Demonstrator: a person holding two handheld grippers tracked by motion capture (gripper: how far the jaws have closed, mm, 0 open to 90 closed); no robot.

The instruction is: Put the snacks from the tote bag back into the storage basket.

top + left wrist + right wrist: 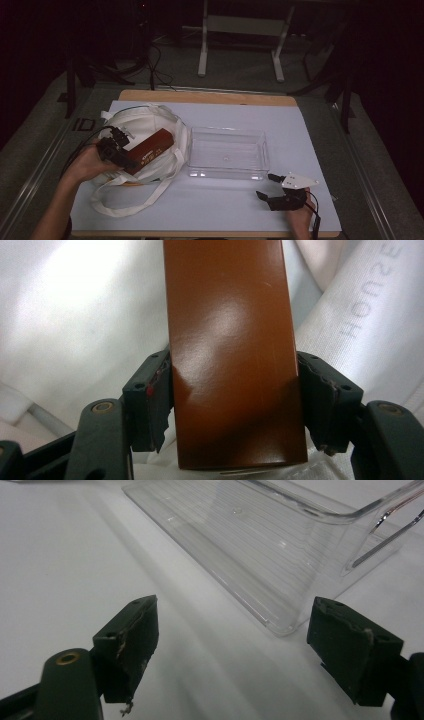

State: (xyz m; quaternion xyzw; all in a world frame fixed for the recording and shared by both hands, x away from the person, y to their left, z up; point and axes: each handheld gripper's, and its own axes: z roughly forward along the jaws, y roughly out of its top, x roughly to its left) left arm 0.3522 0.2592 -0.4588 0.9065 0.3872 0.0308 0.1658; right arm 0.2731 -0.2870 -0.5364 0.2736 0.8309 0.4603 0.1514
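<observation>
A long brown box (151, 150) lies slanted over the mouth of a white cloth tote bag (150, 120) at the table's left. My left gripper (124, 152) is shut on the box's near end; in the left gripper view the box (232, 355) fills the gap between both black pads (156, 400), with white bag fabric (75, 315) behind. A clear plastic tray (228, 152) stands empty at the middle. My right gripper (267, 186) rests open near the tray's front right corner; the right gripper view shows its jaws wide apart before the tray (260, 545).
A white mat (210, 200) covers the wooden table top. The bag's long handles (125, 197) trail toward the front edge. Beyond the table stand dark floor, cables and white frame legs (202, 55).
</observation>
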